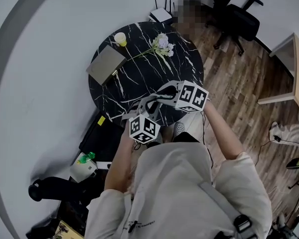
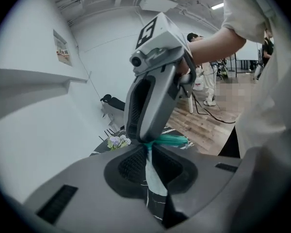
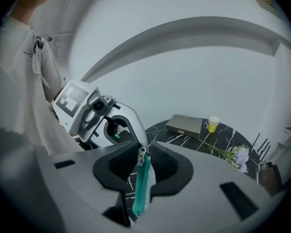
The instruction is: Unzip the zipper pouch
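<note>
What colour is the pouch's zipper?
Teal; the zipper shows best in the right gripper view.

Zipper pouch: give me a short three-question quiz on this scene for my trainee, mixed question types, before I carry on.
1. True or false: the left gripper is shut on the pale fabric zipper pouch.
2. Multiple choice: what stands between the jaws of the right gripper? A) the teal zipper with its pull tab; B) a yellow cup; C) a flower stem.
3. Fill in: the flat grey box lies on the round black marble ____.

Key: 1 true; 2 A; 3 table.
</note>
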{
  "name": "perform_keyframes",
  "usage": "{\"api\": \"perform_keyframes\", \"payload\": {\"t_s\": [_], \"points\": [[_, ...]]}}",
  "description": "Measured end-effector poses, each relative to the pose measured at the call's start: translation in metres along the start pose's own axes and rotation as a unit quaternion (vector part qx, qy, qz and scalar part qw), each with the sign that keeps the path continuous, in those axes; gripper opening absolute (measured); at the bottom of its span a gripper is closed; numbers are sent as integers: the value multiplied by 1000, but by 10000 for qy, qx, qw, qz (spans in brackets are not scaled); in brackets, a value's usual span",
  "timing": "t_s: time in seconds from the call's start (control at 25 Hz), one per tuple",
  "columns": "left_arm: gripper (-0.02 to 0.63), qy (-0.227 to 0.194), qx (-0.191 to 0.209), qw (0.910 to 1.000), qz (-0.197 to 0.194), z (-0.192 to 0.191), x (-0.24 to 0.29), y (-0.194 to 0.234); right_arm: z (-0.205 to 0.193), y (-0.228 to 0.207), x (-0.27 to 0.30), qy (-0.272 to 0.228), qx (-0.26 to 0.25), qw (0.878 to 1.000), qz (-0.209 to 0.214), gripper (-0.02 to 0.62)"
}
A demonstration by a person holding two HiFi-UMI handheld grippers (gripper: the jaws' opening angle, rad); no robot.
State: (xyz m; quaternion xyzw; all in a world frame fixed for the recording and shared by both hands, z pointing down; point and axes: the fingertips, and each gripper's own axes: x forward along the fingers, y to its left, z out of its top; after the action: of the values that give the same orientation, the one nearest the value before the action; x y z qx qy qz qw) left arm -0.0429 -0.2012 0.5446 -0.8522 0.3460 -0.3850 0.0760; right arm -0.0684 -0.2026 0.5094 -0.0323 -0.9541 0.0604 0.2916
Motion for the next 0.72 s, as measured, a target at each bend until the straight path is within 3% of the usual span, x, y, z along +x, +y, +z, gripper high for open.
{"api": "perform_keyframes", "payload": {"t_s": [0.08, 0.24, 0.4, 0.6, 0.72], "points": [[51, 71, 243, 9997, -1, -1, -2, -3, -1, 3, 1, -25, 162, 9995, 259, 89], [51, 110, 368, 9992, -110, -3, -4, -7, -6, 11, 1, 42, 301, 9955, 896, 82], [51, 184, 501, 9983, -244, -5, -3, -13, -12, 16, 0, 396, -144, 9918, 1208, 71], [51, 326, 949, 9941, -409, -5, 0, -24, -23, 23, 2, 1070, -700, 9798, 1536, 74], [51, 353, 844, 9944, -527, -7, 1, -26, -25, 27, 3, 1287, -1089, 9737, 1534, 57]]}}
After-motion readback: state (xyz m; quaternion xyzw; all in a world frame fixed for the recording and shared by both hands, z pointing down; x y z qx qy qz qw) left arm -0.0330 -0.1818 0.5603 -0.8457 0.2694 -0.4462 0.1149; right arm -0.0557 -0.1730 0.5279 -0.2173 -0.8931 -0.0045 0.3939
